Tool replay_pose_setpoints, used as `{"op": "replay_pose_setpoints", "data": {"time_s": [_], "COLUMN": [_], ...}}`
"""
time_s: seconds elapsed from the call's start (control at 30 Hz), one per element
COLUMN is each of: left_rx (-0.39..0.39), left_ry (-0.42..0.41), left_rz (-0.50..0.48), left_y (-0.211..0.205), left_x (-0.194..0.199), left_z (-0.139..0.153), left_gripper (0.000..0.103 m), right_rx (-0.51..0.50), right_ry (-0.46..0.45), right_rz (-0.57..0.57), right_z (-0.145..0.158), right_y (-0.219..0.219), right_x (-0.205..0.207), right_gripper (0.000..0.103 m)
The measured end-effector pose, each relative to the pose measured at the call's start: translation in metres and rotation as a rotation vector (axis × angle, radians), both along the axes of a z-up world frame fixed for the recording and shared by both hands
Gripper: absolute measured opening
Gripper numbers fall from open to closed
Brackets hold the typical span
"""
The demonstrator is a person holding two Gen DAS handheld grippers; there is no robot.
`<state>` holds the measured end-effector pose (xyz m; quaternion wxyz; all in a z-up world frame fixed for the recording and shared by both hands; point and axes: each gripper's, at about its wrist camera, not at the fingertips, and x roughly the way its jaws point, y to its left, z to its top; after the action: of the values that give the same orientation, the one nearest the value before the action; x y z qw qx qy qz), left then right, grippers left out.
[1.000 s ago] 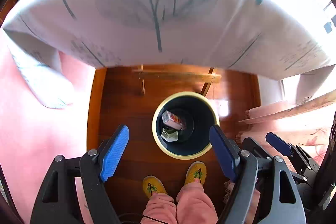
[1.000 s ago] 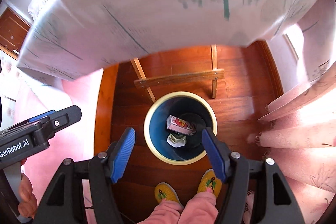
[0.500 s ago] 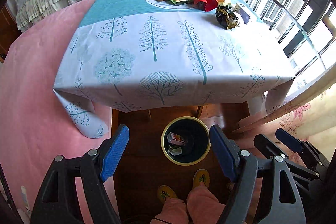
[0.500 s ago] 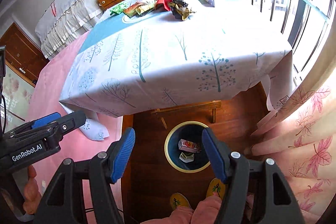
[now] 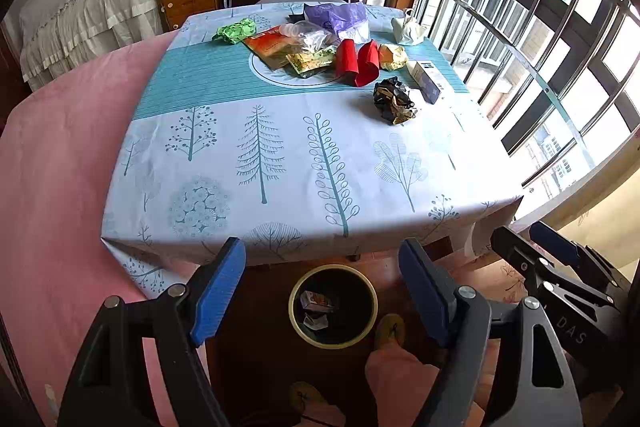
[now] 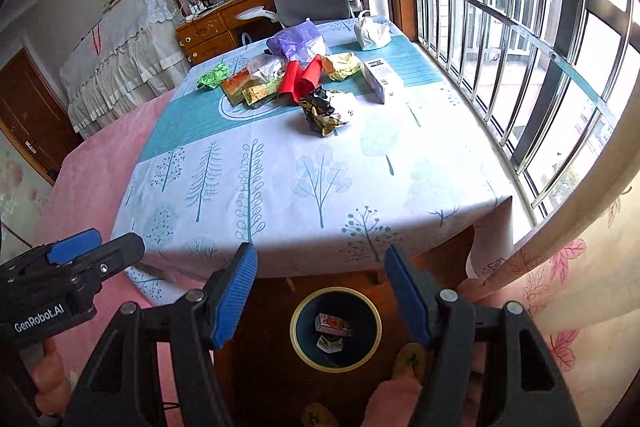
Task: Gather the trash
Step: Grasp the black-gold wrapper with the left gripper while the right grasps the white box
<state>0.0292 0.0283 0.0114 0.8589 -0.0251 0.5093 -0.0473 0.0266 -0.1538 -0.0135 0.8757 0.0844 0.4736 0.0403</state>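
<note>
Trash covers the far half of the table (image 5: 280, 163), with the bin (image 5: 333, 305) on the floor just off the table's near edge, below both claws. Two small cartons already lie in the bin. The left claw (image 5: 322, 283) and the right claw (image 6: 320, 287) both stand wide and hold nothing, poised above the bin and short of the table's near edge. Nearest to the bin of all the litter is the black wad (image 5: 394, 99), a crumpled foil lump with no clear long axis, lying alone on the pale cloth in front of the pile. From the left claw it sits ahead and to the right; from the right claw it sits almost straight ahead, so the right hand looks the better placed for it, though both are well apart from it. Behind the wad lie the red roll (image 5: 357, 61), a yellow wrapper (image 5: 393, 56), a box (image 5: 430, 79) whose long axis runs away from the bin, flat packets (image 5: 272, 47), a purple bag (image 5: 338, 17), a green wad (image 5: 235, 31) and a white bag (image 5: 407, 29). My guess is that the next move is a long forward reach over the bare cloth.
</note>
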Motion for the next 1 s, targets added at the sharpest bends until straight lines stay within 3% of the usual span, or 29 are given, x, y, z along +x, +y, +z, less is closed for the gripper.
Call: {"op": "replay_pose_setpoints", "data": {"time_s": [0.27, 0.4, 0.6, 0.8, 1.0], "left_rx": [0.034, -0.044, -0.084, -0.092, -0.125], "left_ry": [0.012, 0.061, 0.148, 0.246, 0.282], "left_rz": [0.022, 0.082, 0.179, 0.259, 0.312], "left_y": [-0.045, -0.065, -0.093, -0.106, -0.112], "left_x": [0.078, 0.131, 0.196, 0.238, 0.263], "left_z": [-0.012, -0.028, -0.063, -0.104, -0.125], "left_gripper": [0.078, 0.078, 0.078, 0.078, 0.078], "right_rx": [-0.008, -0.008, -0.015, 0.004, 0.013], "right_ry": [0.015, 0.063, 0.139, 0.204, 0.261], "right_rz": [0.038, 0.101, 0.167, 0.224, 0.260], "right_z": [-0.006, -0.018, -0.045, -0.075, -0.102], "right_y": [-0.044, -0.064, -0.091, -0.097, -0.088], "right_x": [0.102, 0.161, 0.237, 0.288, 0.319], "right_gripper": [0.067, 0.067, 0.067, 0.067, 0.067]}}
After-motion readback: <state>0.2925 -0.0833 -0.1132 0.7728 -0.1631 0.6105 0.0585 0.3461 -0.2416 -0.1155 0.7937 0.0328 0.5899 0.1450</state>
